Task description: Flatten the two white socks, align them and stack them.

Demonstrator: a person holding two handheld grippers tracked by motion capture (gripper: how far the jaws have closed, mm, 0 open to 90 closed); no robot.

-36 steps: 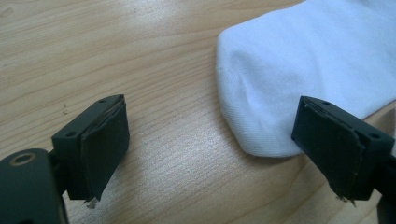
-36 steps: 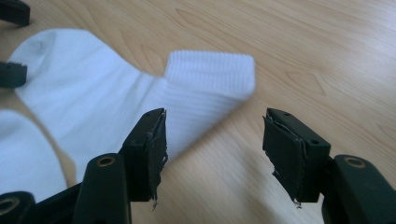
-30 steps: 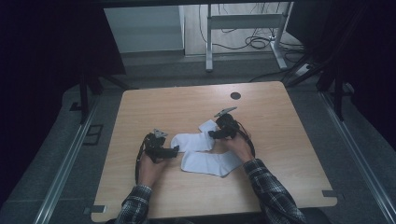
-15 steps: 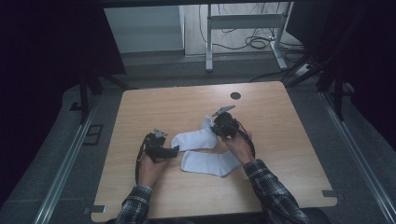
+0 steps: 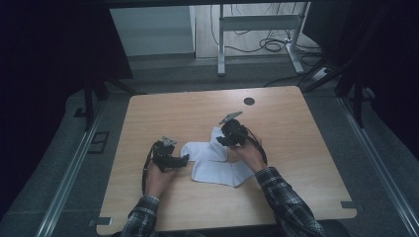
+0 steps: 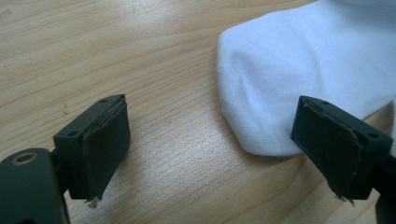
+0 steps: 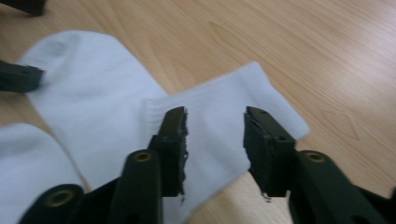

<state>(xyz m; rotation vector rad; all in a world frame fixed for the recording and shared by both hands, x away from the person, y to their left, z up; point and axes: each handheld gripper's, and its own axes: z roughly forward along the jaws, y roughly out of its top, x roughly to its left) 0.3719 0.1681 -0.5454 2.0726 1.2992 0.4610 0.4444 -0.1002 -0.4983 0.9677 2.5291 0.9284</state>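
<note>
Two white socks lie flat near the middle of the wooden counter (image 5: 296, 163), between the person's two hands.

**Upper sock.** The upper sock (image 5: 205, 148) is bent at the heel. Its toe end points toward the left tongs (image 5: 184, 159), and its ribbed cuff (image 7: 233, 116) runs up toward the right tongs (image 5: 221, 141). The sock rests on the counter along its full length.

**Lower sock.** The lower sock (image 5: 220, 173) lies just beside the upper sock, nearer the person, and the two overlap slightly where they meet. In the right gripper view, its rounded end appears at the lower left.

**Left tongs.** In the left gripper view, the left tongs stand wide open. The toe of the upper sock lies in front of one jaw, while bare wood shows between the jaws. The pads do not press on the fabric. In the high view, the left hand (image 5: 159, 177) rests low on the counter at the toe end.

**Right tongs.** The jaws of the right tongs have just been opening. In the right gripper view, they stand apart directly over the ribbed cuff, which is visible through the gap. The pads are clear of the cloth and nothing is gripped. The right hand (image 5: 247, 153) holds the tongs above the cuff end.

A round dark hole (image 5: 249, 101) sits near the far edge of the counter, well apart from the socks.
</note>
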